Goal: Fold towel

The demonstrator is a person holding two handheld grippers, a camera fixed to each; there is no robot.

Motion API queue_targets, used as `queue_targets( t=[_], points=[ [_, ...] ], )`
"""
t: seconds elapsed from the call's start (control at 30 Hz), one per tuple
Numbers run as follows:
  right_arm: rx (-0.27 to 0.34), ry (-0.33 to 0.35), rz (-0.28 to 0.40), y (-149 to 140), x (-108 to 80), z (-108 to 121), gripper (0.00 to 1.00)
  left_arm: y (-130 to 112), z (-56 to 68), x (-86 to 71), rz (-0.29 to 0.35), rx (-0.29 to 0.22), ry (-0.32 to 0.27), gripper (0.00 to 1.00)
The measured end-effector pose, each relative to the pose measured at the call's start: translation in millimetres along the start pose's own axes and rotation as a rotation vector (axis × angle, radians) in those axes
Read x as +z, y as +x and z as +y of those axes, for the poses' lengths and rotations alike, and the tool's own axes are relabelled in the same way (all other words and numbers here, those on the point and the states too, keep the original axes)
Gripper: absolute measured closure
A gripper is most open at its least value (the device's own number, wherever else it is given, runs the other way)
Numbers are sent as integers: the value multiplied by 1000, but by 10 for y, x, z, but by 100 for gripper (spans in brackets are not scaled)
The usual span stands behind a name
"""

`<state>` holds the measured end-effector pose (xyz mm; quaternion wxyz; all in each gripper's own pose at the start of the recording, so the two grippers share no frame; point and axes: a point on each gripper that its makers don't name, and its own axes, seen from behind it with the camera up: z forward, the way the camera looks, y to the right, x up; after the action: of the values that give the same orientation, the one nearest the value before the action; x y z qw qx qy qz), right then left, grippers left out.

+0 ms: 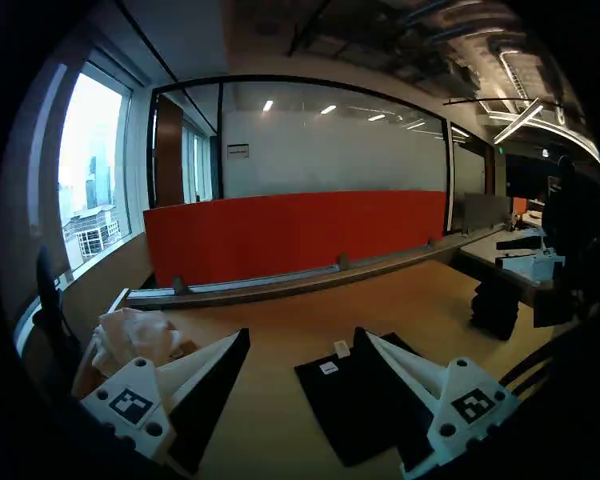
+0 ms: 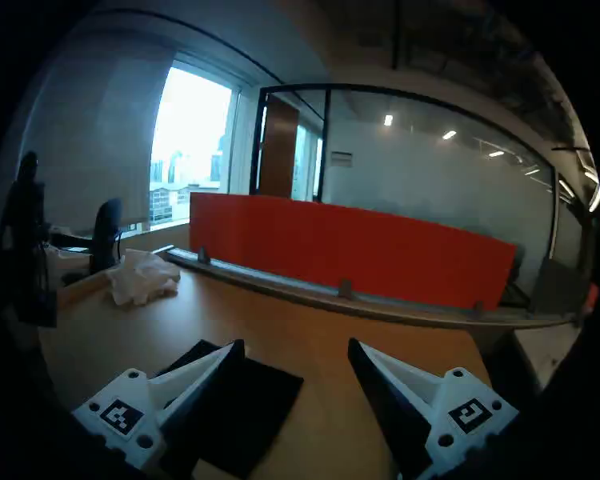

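Our left gripper [image 1: 300, 334] and right gripper [image 2: 294, 344] are wide open, and if we miss the corners of the towel [image 1: 332, 408] it may bunch up.

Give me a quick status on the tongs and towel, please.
Left tongs open, right tongs open, both empty. Black towel flat on desk. Crumpled white cloth lies aside.

left tool [image 1: 300, 331], right tool [image 2: 296, 342]: white wedge fingers [image 1: 180, 372], black inner faces, square markers [image 1: 130, 404].
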<state>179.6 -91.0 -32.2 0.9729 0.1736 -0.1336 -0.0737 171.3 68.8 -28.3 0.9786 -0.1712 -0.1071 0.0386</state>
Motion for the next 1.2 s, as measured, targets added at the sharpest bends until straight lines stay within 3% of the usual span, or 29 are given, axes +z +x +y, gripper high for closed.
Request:
queue_targets(
  t=[0.2,0.4,1.2],
  points=[
    [-45,60,-56,-240,45,-171,0,-256,131,16,-42,37,-24,4],
    [-76,101,-107,-552,76,-312,0,-578,294,36,-86,36,-54,4],
    [-108,198,-301,-1818,248,-661,0,-1861,749,264,-306,100,-179,4]
  ],
)
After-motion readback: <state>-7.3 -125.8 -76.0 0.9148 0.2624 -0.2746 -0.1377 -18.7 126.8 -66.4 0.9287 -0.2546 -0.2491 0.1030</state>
